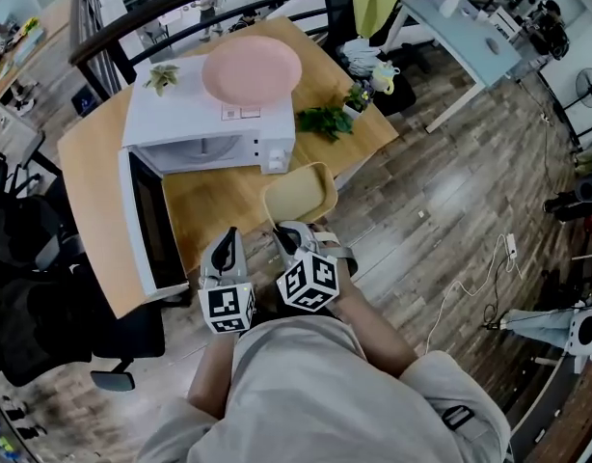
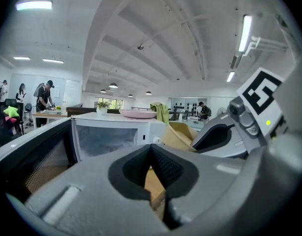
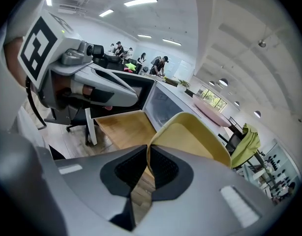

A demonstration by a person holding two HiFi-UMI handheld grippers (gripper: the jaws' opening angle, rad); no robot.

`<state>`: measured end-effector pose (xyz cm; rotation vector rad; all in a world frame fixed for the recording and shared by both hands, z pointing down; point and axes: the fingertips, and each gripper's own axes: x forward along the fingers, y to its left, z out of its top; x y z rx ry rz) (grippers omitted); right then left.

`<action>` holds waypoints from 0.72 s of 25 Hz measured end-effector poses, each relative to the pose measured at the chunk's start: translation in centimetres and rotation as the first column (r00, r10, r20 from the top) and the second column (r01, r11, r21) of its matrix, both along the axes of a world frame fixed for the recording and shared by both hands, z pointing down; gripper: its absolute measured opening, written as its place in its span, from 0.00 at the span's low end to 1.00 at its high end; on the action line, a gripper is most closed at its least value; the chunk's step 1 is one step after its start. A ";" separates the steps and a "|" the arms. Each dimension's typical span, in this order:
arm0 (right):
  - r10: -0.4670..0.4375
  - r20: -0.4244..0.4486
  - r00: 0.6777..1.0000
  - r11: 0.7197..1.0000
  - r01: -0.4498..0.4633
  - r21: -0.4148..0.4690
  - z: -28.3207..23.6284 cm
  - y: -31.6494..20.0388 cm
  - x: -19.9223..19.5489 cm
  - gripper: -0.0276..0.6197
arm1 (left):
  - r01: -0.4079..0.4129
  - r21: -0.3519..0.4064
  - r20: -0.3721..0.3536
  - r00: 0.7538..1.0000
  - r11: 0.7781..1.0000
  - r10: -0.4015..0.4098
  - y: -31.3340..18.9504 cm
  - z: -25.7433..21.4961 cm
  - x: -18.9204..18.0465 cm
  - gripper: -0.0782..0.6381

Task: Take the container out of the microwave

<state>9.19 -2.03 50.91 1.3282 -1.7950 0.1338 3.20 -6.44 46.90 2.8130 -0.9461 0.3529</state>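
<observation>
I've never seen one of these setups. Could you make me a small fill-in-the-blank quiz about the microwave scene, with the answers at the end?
1. The microwave has its door ____.
2. On top of the microwave lies a ____ plate.
3. The right gripper is shut on the rim of a ____ container, which is outside the microwave.
4. The left gripper is shut and holds ____.

Missing words: open; pink; yellow; nothing.

The grey left gripper [image 1: 228,242] and right gripper [image 1: 290,236] bear black-and-white marker cubes [image 1: 228,309]; the person wears a pale beige top [image 1: 306,394].
</observation>
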 end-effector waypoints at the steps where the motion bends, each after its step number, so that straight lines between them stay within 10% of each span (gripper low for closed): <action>1: 0.003 -0.006 1.000 1.000 -0.003 0.002 -0.3 0.0 0.1 0.09 | -0.003 0.008 -0.006 1.000 1.000 0.004 -0.1 -0.3 0.1 0.11; 18: 0.017 0.037 0.999 0.998 -0.019 0.054 -5.4 -0.7 0.9 0.09 | -0.025 0.092 -0.074 0.997 0.995 0.032 -0.6 -6.6 1.0 0.11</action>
